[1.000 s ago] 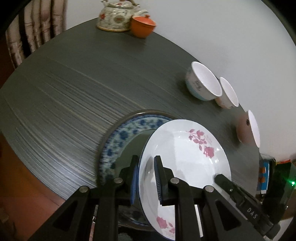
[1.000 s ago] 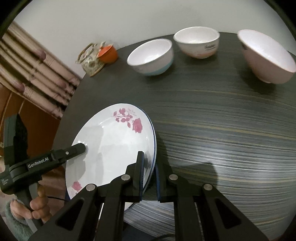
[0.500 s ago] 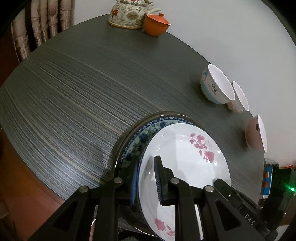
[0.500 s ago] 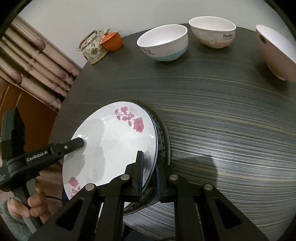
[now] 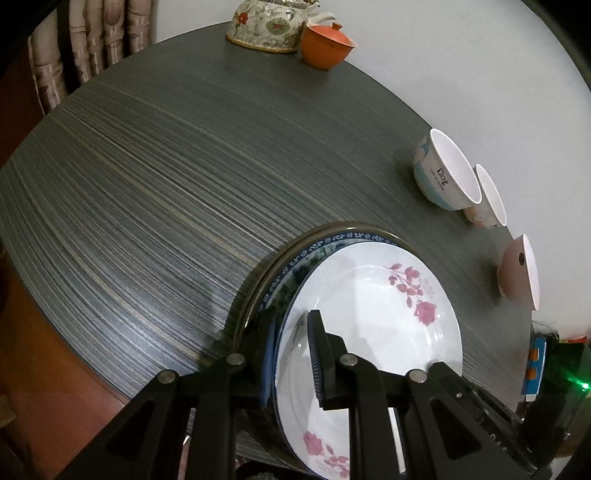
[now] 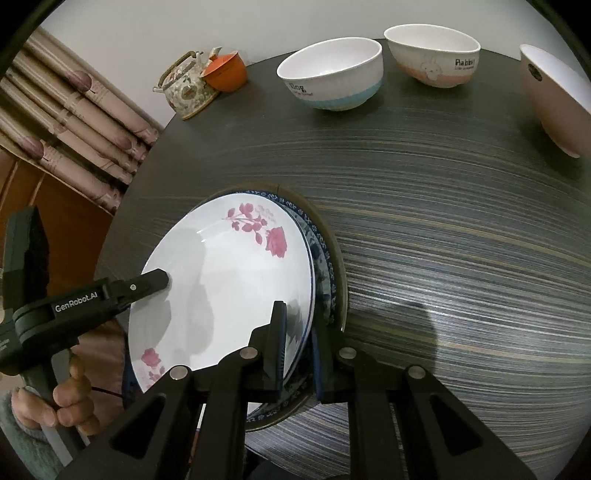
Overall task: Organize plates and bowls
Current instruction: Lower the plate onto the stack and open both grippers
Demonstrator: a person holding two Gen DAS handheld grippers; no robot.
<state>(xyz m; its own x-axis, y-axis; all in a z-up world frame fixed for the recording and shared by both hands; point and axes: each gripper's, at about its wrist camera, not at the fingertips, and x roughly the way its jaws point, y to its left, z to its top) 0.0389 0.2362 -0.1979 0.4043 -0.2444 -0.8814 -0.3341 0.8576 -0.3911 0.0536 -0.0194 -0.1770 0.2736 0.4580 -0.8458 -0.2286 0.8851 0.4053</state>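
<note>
A white plate with pink roses (image 5: 373, 314) (image 6: 229, 288) sits over a blue-patterned plate (image 5: 314, 251) (image 6: 321, 254) and a dark-rimmed plate beneath, near the table's front edge. My left gripper (image 5: 291, 354) is shut on the rose plate's rim; it also shows in the right wrist view (image 6: 147, 284). My right gripper (image 6: 297, 350) is shut on the opposite rim. Three bowls stand at the far side: a blue-banded bowl (image 6: 332, 74) (image 5: 443, 177), a peach rabbit bowl (image 6: 432, 55) (image 5: 487, 199) and a pink bowl (image 6: 554, 99) (image 5: 521, 273).
A floral teapot (image 5: 269, 26) (image 6: 188, 85) and an orange lidded cup (image 5: 325, 40) (image 6: 225, 72) stand at the far edge of the dark round table (image 5: 166, 166). A curtain (image 6: 66, 110) hangs beyond the table.
Both grippers have carried the rose plate over the blue-patterned plate and lowered it, so it now nearly covers the stack.
</note>
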